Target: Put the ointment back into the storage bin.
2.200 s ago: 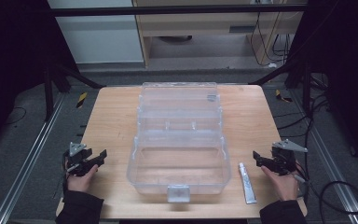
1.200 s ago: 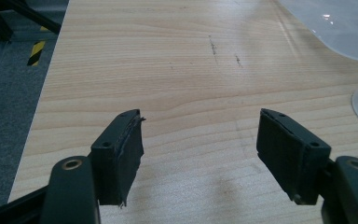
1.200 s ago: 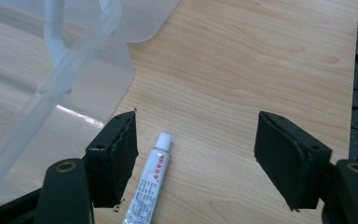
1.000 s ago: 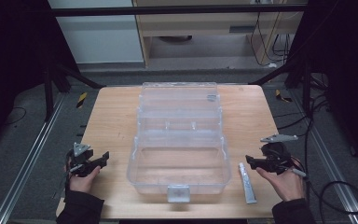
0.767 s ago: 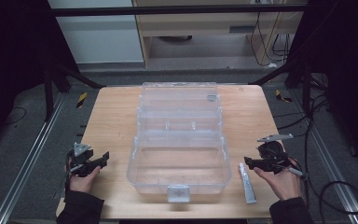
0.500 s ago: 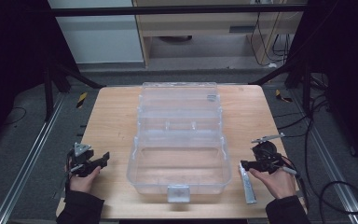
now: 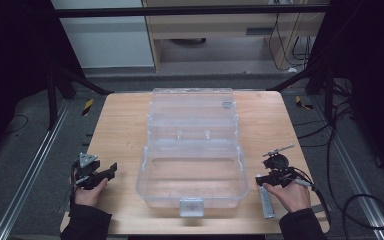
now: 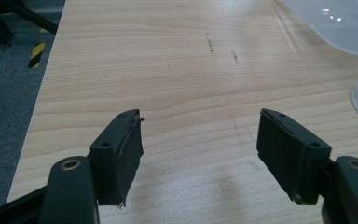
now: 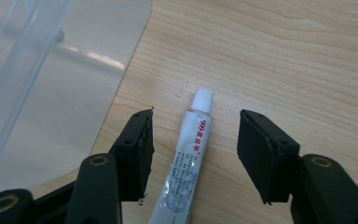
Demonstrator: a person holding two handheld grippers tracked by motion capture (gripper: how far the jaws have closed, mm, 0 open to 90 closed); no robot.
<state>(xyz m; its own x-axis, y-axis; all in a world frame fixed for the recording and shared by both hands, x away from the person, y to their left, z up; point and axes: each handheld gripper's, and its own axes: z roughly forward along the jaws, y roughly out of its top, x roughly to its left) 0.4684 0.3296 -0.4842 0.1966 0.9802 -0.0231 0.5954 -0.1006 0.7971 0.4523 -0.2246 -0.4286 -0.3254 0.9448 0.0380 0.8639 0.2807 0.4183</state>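
A clear plastic box (image 7: pixel 192 155) with its lid swung open stands in the middle of the wooden table (image 7: pixel 120 130). To its right lies a small silver tube (image 7: pixel 266 200) with a white cap (image 9: pixel 202 99) and red print. My right gripper (image 9: pixel 193 149) is open, its jaws straddling the tube (image 9: pixel 186 163) just above the tabletop; in the high view this gripper (image 7: pixel 266 181) sits over the tube's far end. My left gripper (image 7: pixel 111 171) rests at the table's left front, open, with bare wood between its jaws (image 8: pixel 199 154).
The box's clear wall (image 9: pixel 23 84) rises close to the left of my right gripper's jaws. Metal rails (image 7: pixel 25 175) run along the floor on both sides. Cables (image 7: pixel 350 200) trail off the table's right side.
My right gripper has moved left and forward from the table's right edge until its open jaws straddle the tube. The left gripper has barely shifted.
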